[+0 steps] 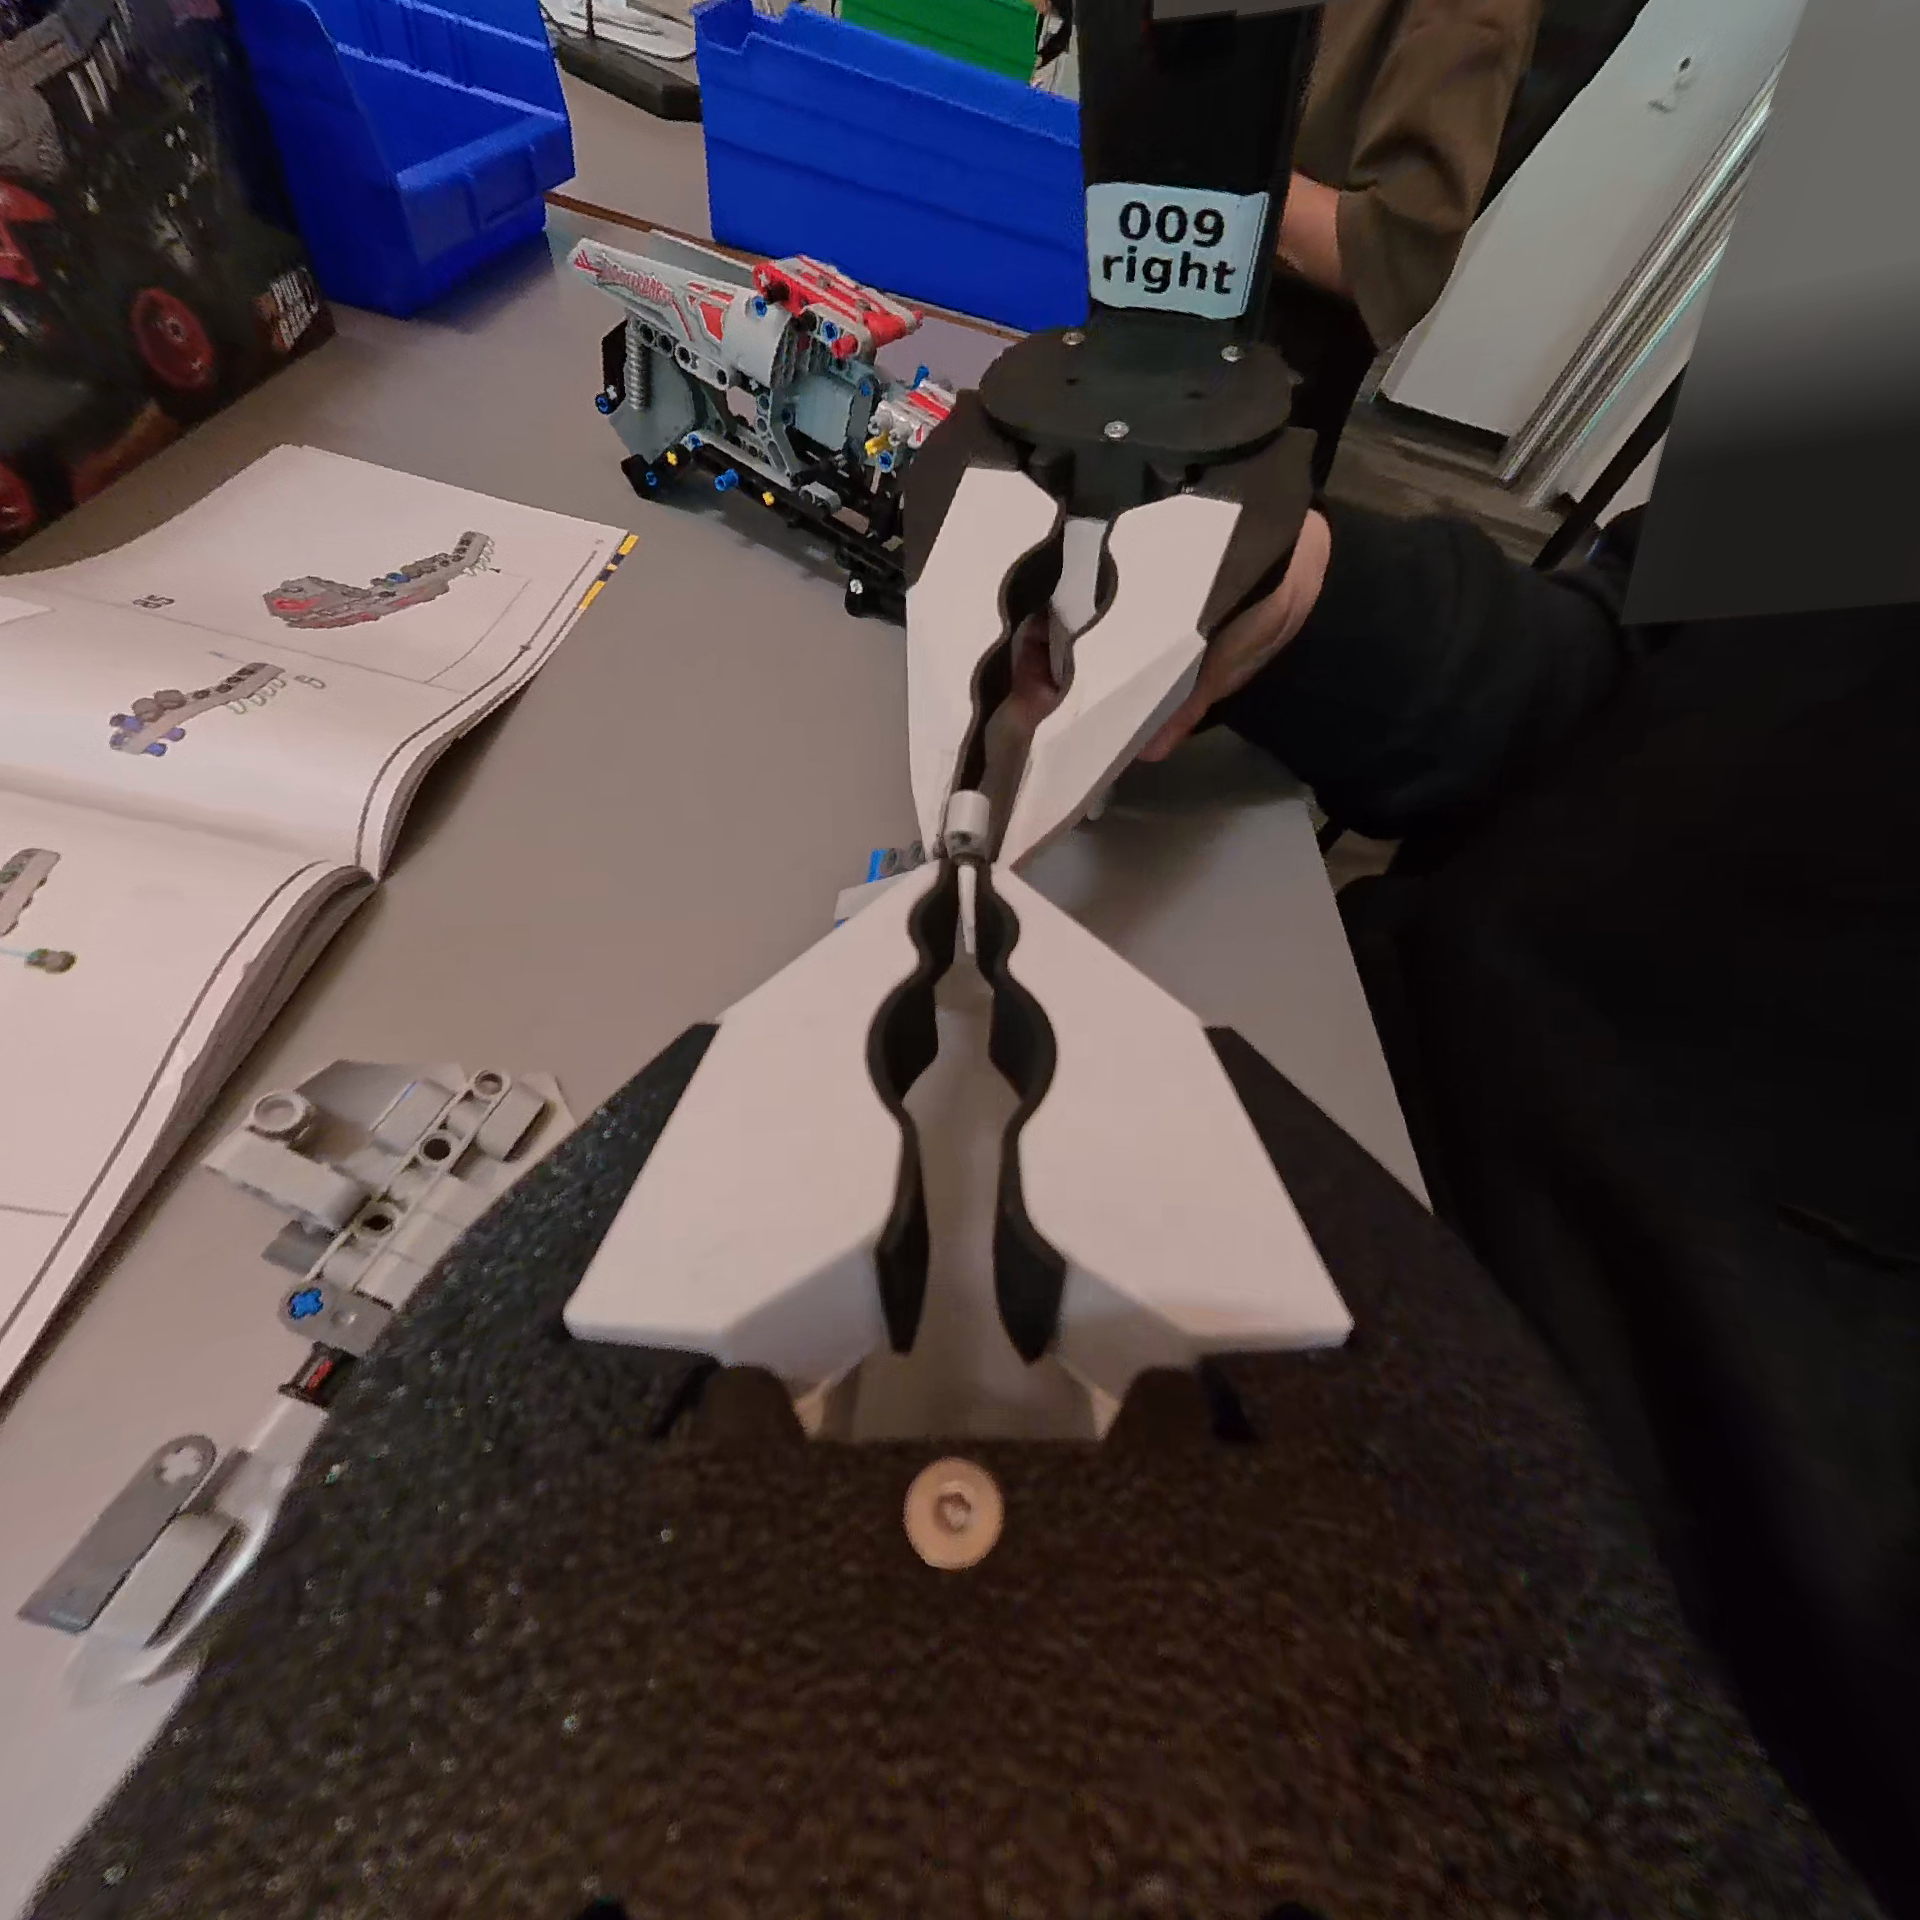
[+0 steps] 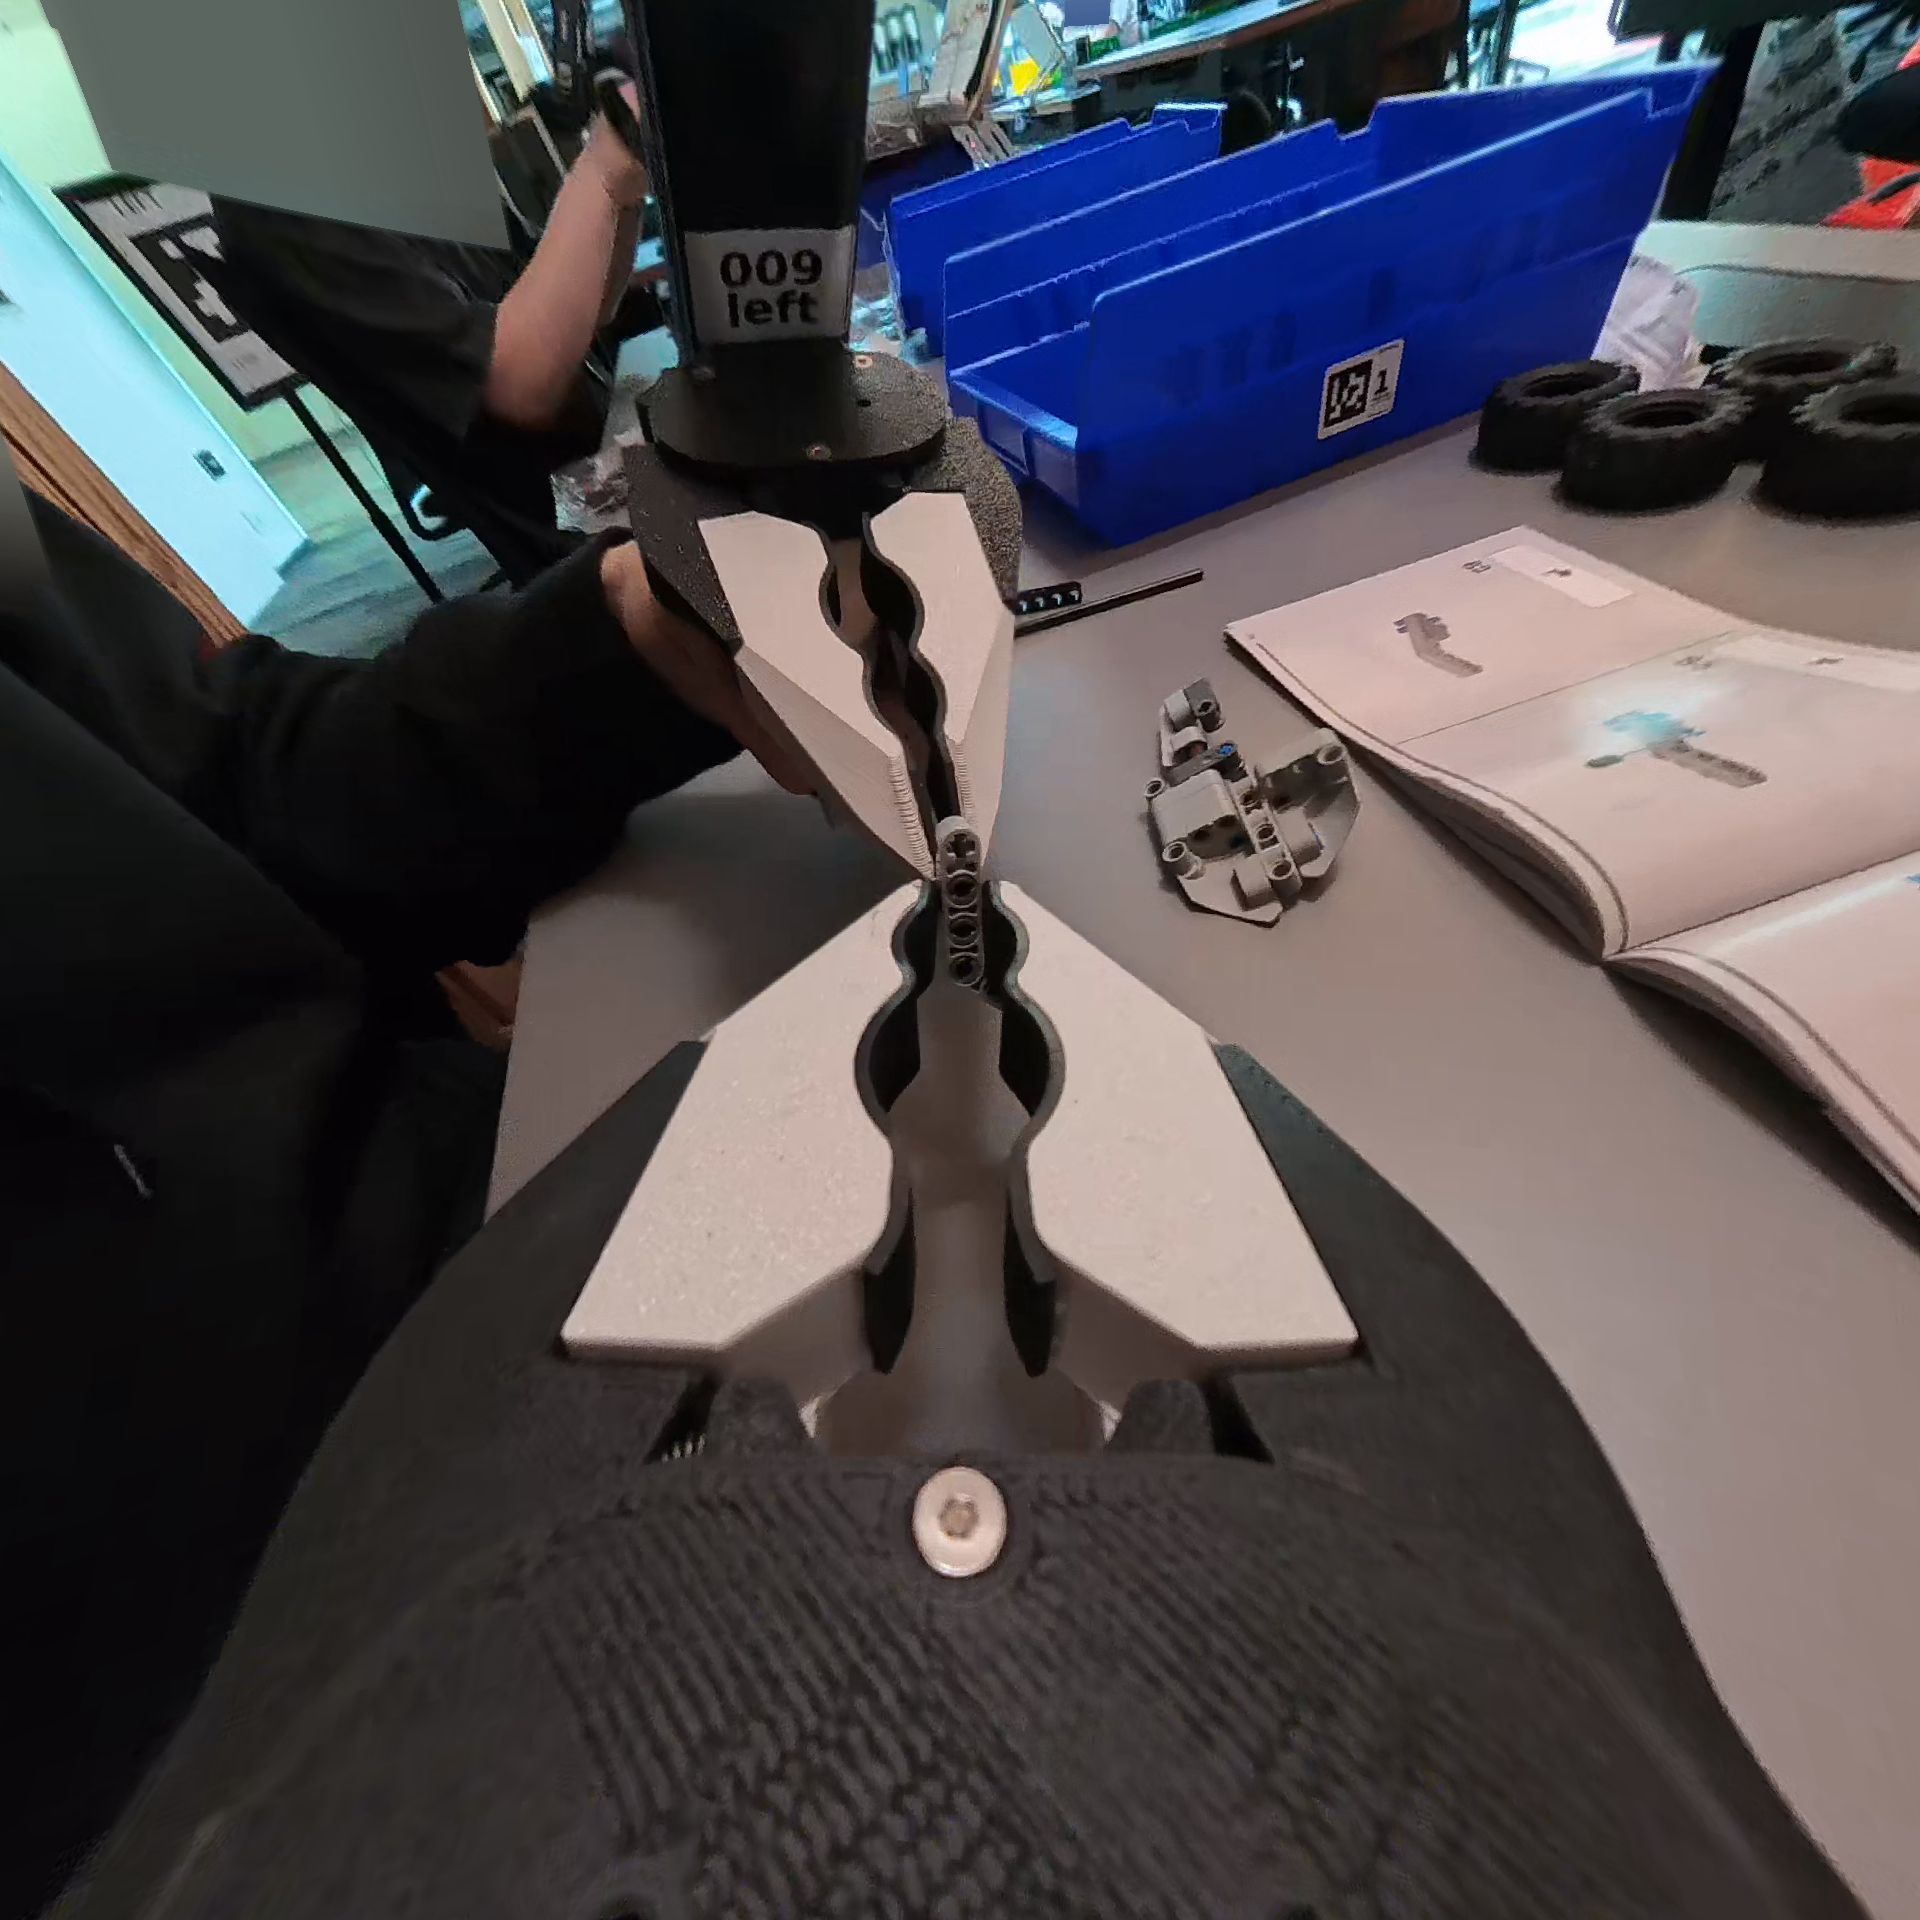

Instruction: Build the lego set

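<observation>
- I am mating two small parts in mid-air at frame centre: the right gripper point(image 2: 961, 904) is pinching a grey Technic beam point(image 2: 958, 902), its holes facing the right wrist camera.
- The left gripper point(image 1: 961, 883) is pressed together; a small grey bush point(image 1: 968, 821) sits at the meeting tips, but I cannot tell which gripper is holding it.
- Next I judge I need fine alignment, then a straight push.
- Both grippers are meeting tip to tip above the grey table point(image 2: 1299, 1143).
- The grey sub-assembly point(image 2: 1252, 816) is lying right of centre; the built chassis point(image 1: 769, 395) is standing at upper centre beside the instruction booklet point(image 1: 260, 707).
</observation>
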### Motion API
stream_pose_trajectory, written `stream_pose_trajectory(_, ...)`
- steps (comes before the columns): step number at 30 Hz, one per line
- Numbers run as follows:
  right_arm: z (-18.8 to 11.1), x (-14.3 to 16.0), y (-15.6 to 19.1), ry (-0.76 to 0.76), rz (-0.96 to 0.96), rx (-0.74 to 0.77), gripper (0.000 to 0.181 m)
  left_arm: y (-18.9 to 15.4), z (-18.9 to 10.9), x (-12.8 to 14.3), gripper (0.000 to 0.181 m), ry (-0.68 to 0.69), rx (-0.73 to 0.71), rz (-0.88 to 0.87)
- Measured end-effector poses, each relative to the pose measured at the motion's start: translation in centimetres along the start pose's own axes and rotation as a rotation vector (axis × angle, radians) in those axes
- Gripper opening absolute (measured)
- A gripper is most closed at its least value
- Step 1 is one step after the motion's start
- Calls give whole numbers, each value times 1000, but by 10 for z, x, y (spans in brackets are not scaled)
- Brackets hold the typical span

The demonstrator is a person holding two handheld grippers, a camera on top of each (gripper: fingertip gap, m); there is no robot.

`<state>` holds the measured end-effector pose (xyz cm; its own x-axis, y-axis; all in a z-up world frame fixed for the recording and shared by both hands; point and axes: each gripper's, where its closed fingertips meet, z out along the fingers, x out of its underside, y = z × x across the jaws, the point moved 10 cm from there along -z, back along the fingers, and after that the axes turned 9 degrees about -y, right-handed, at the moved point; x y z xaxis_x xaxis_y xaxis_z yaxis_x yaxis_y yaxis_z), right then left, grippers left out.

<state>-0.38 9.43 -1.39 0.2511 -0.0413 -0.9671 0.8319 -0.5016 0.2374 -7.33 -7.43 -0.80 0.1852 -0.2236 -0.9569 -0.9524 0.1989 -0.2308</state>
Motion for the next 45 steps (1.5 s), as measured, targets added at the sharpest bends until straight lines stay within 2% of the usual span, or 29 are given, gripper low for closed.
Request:
stream_pose_trajectory(6,-1,-5,4,18,-119,0,6,-6,1,-3,0,13,-38,73)
stream_pose_trajectory(10,-2,-7,4,-14,-87,-1,6,-7,-1,-3,0,-5,-44,91)
stream_pose_trajectory(17,2,1,4,57,-18,-71,6,-17,-3,5,0,43,-33,207)
stream_pose_trajectory(21,2,-4,7,45,-9,-106,6,-16,-7,6,0,-7,1,163)
stream_pose_trajectory(26,2,-1,5,71,14,-104,6,-17,-5,7,0,5,-15,175)
stream_pose_trajectory(29,2,-3,5,32,47,-121,6,-20,-7,2,0,13,-38,195)
stream_pose_trajectory(33,1,-4,5,66,13,-96,6,-18,-4,7,0,-18,-36,147)
stream_pose_trajectory(37,1,-3,5,38,42,-113,6,-20,-6,3,0,18,-44,176)
stream_pose_trajectory(41,0,-4,4,78,21,-109,6,-20,-3,7,0,-15,-41,142)
stream_pose_trajectory(45,1,-3,3,26,82,-125,6,-21,-6,2,0,8,-53,180)
